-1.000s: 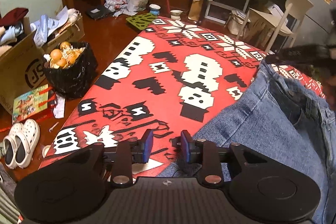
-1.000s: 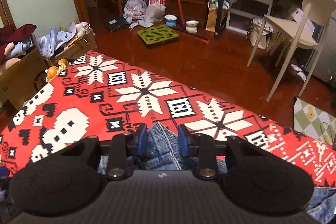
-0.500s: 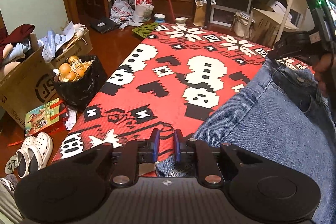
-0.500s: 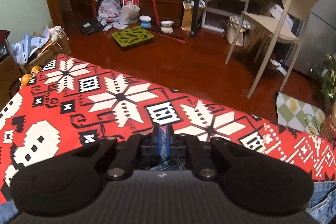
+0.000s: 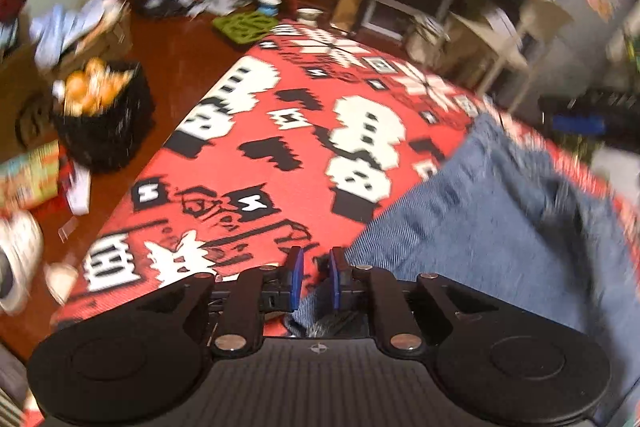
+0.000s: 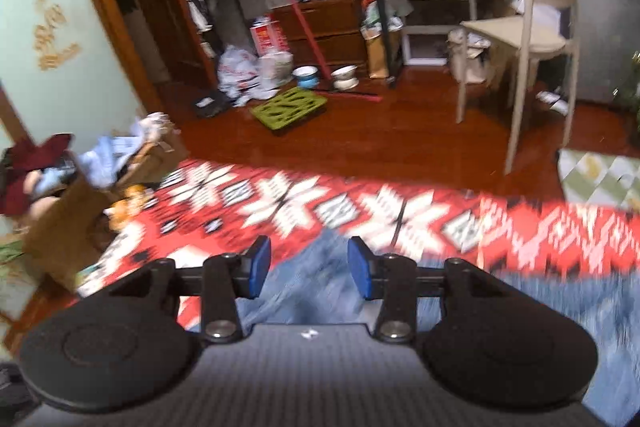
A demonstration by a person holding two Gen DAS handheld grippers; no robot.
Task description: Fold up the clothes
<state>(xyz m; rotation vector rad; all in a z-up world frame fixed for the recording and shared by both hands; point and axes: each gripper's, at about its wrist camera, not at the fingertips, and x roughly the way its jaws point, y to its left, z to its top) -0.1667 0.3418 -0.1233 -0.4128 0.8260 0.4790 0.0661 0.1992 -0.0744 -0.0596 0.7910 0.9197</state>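
Denim, blue, one pair of jeans [image 5: 492,223]: you have them lying on the table [image 5: 256,131], which is covered in a red cloth patterned with black and white blocky shapes and snowflake motifs. From your left wrist view the jeans take up the right side of the table, and their long axis runs from the near corner by your left gripper [image 5: 314,281] away toward the far right edge, where a dark, blurred gripper shape with a blue patch shows beyond the cloth. The weave reads as fine diagonal twill, soft and creased, with folds across the middle. Your left gripper has its blue pads [image 5: 296,279] narrowly apart, and a near corner of denim sits between them; whether the pads actually pinch the fabric you cannot tell from the picture. Your right gripper [image 6: 308,267] stands with its blue pads [image 6: 258,267] spread wide, holding nothing, above a rumpled, blurred stretch of the jeans [image 6: 320,287] near the table's far edge. Floor items, listed: a pale plastic chair [image 6: 528,39] on glossy red-brown boards, a green perforated mat [image 6: 288,105], a black bin [image 5: 104,123] of orange round things beside the table, and a cardboard box [image 6: 68,223] heaped with cloth.
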